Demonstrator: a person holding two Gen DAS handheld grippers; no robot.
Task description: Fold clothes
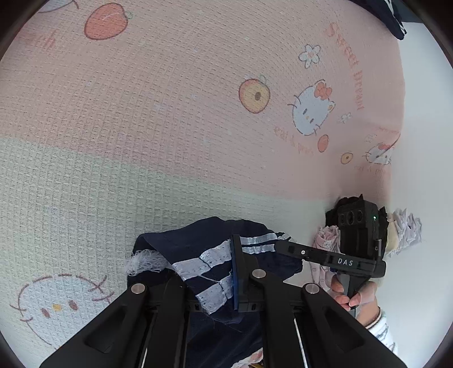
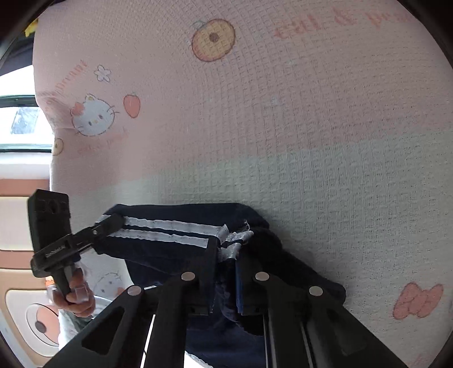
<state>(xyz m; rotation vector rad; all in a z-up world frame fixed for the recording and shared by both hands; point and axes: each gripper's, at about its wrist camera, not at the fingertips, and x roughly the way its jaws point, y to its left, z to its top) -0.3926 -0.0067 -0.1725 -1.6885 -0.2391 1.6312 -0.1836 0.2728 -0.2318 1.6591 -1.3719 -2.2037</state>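
A navy garment (image 1: 198,249) with white stripes is held up over a pink and pale green cartoon-print bed cover (image 1: 170,113). My left gripper (image 1: 223,271) is shut on its striped, frayed edge. My right gripper (image 2: 225,254) is shut on the same garment (image 2: 170,246) at another point of the striped edge. The right gripper also shows in the left wrist view (image 1: 283,245), pinching the stripe end. The left gripper shows in the right wrist view (image 2: 110,223), gripping the far end of the stripes.
The bed cover (image 2: 283,127) fills both views. Another dark garment (image 1: 390,17) lies at the top right corner. A white wall (image 1: 424,141) is beyond the bed edge. A window (image 2: 19,121) shows at the left in the right wrist view.
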